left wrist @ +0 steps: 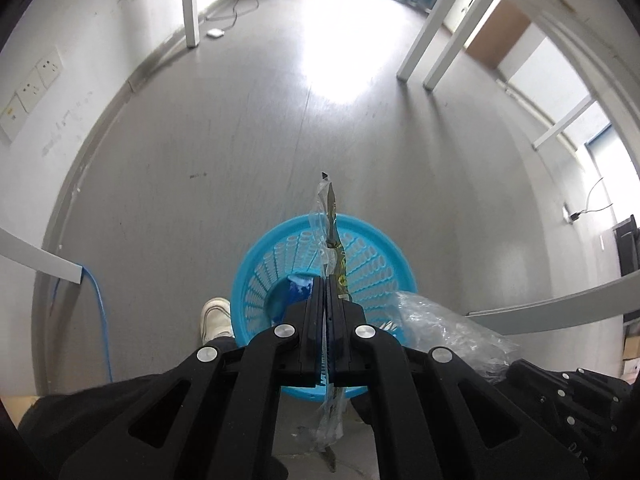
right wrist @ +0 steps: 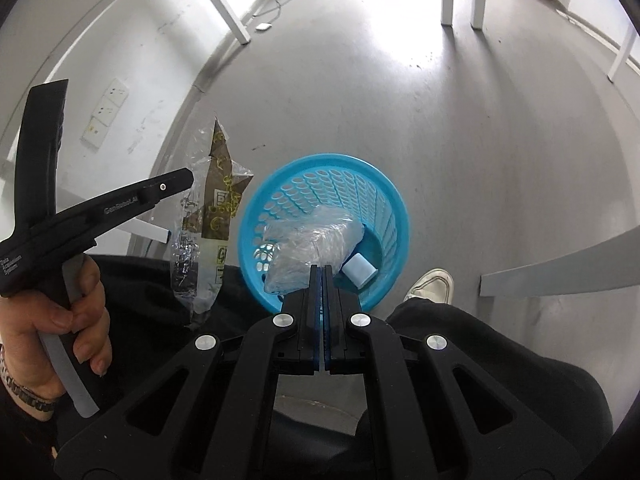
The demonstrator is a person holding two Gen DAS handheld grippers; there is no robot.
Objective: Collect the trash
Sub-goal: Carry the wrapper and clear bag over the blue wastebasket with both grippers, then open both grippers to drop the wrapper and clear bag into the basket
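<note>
A blue plastic basket (left wrist: 276, 256) stands on the grey floor below both grippers; it also shows in the right wrist view (right wrist: 384, 204). My left gripper (left wrist: 325, 280) is shut on a flat clear wrapper with brown and yellow print (left wrist: 331, 216), held edge-on above the basket. The right wrist view shows that wrapper (right wrist: 216, 208) hanging from the left gripper (right wrist: 180, 180), left of the basket rim. My right gripper (right wrist: 321, 270) is shut on a crumpled clear plastic bag (right wrist: 312, 240) over the basket mouth. A small white block (right wrist: 360, 270) lies inside the basket.
White table legs (left wrist: 420, 40) stand on the floor at the far right, another leg (left wrist: 190, 4) at the far left. A blue cable (left wrist: 100, 308) runs down by the left wall. The person's white shoe (right wrist: 430, 286) is beside the basket.
</note>
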